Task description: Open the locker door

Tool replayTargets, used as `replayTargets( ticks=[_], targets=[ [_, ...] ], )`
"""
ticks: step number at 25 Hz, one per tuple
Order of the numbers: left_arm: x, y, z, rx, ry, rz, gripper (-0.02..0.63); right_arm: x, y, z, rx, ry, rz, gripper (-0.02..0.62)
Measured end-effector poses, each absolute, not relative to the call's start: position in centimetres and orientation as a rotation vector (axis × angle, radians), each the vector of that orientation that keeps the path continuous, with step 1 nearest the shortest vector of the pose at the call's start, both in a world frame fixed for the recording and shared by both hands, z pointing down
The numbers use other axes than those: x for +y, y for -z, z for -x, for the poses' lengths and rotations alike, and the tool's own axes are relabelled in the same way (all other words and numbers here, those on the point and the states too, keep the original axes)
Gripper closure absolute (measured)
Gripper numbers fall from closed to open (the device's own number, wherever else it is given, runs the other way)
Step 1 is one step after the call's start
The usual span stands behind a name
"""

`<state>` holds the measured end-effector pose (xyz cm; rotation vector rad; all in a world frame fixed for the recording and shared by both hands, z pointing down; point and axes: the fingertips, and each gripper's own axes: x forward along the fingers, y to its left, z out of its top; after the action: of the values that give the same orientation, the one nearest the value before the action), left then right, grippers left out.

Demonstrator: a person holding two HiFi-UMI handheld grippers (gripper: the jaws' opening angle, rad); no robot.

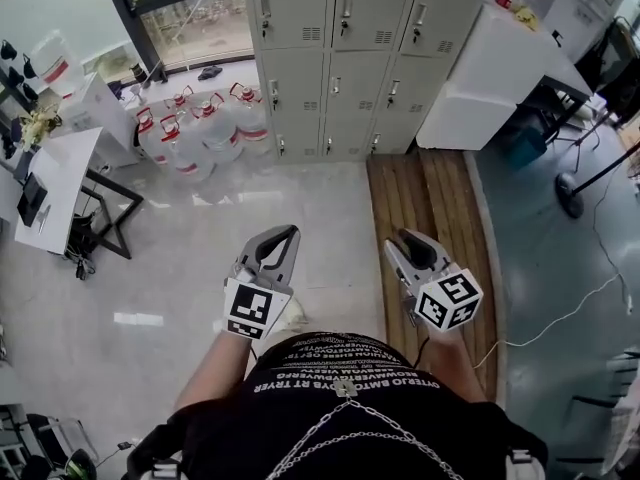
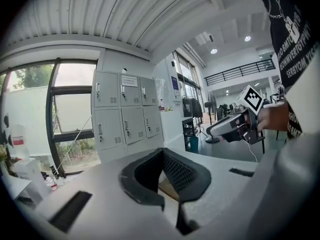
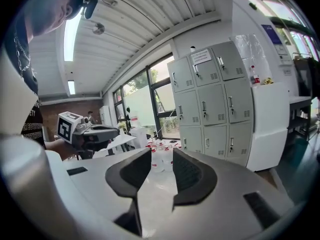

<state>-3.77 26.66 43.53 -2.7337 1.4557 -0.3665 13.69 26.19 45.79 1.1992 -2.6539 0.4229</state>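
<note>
Left tongs point(image 2: 161, 150) tips together, empty. Right tongs point(image 3: 161, 159) narrow gap, empty; lockers point(image 3: 210, 104) well apart.

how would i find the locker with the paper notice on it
Look at the grey locker bank right of the big window. In its top row, take the middle door; it alone carries a white paper notice near its top edge.
</note>
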Motion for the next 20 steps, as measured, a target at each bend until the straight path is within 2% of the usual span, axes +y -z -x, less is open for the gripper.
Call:
replayTargets(
  ticks=[13,20],
  targets=[
    [17.5,-44.3,12.4,1.396,0.363,2.79,0.601,17.3,-44.6,-1.7,-2.679,-0.384,-1.119,0.482],
    [14.1,-44.3,14.1,1.289,0.354,2.814,0.601,15.7,-45.2,-0.8,-2.63,-0.402,-1.202,0.482]
  ],
)
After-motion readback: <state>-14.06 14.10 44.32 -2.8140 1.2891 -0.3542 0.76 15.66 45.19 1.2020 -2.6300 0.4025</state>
